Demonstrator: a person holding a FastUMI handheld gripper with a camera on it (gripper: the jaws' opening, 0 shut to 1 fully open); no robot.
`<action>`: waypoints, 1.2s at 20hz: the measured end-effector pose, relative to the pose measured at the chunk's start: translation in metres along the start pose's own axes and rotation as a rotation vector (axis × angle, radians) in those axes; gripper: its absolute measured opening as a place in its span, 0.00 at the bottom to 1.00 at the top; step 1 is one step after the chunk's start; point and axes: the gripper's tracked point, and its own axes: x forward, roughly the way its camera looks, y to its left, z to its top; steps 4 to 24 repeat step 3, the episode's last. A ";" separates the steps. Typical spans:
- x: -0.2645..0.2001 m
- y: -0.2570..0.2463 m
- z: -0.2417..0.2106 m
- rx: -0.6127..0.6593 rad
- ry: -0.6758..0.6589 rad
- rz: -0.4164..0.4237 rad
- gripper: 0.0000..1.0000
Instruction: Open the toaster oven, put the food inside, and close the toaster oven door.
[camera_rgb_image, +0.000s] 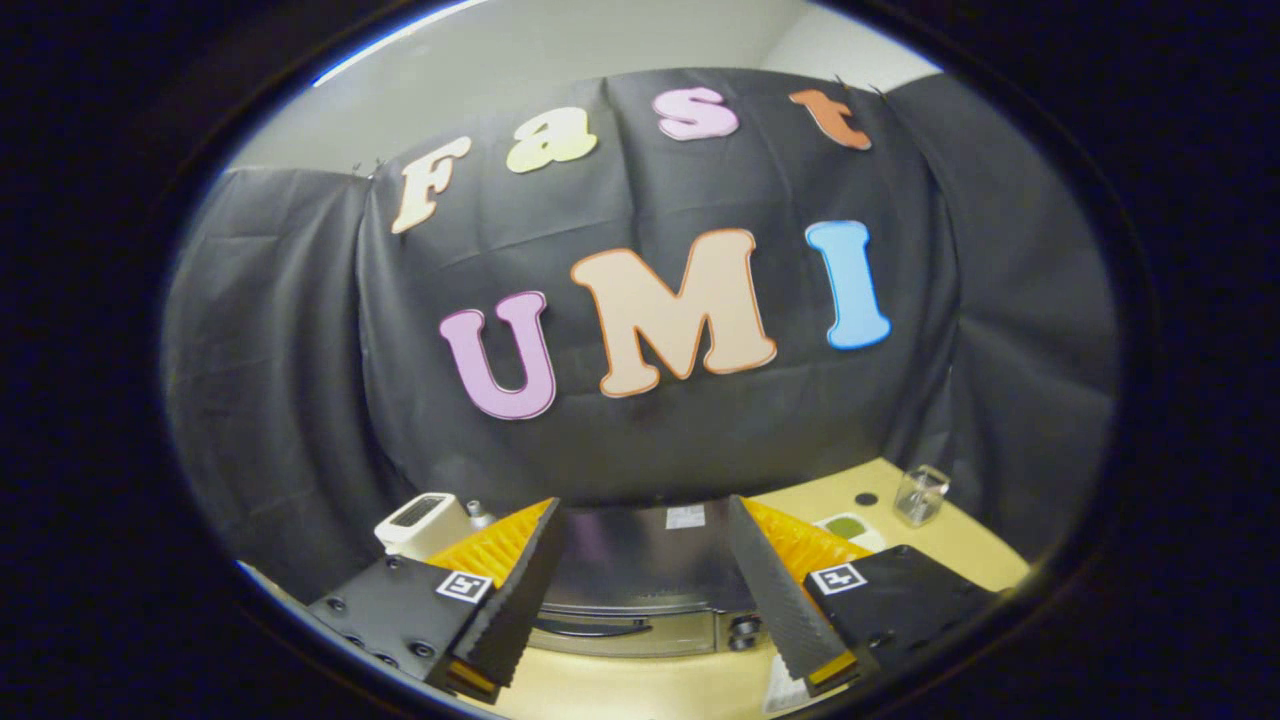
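My gripper (640, 590) hangs above the toaster oven (640, 575), fingers spread apart and empty. The oven sits at the table's (960, 545) back edge, its door handle (590, 627) running crosswise below my fingertips.

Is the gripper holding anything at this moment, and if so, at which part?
Nothing is held. The gripper is open, its fingers apart, with the toaster oven showing in the gap between and beyond them, untouched.

Even, moderately bright indoor light, strong fisheye bend.
Soft glare sits on the toaster oven (640, 560) top; the gripper (640, 590), fingers spread apart, looks slightly blurred at the lower frame, perhaps from closeness.
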 end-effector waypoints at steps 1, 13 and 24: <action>-0.006 0.006 0.008 -0.007 -0.016 -0.001 0.99; -0.014 0.012 0.014 0.000 -0.036 -0.005 0.99; -0.014 0.012 0.014 0.000 -0.036 -0.005 0.99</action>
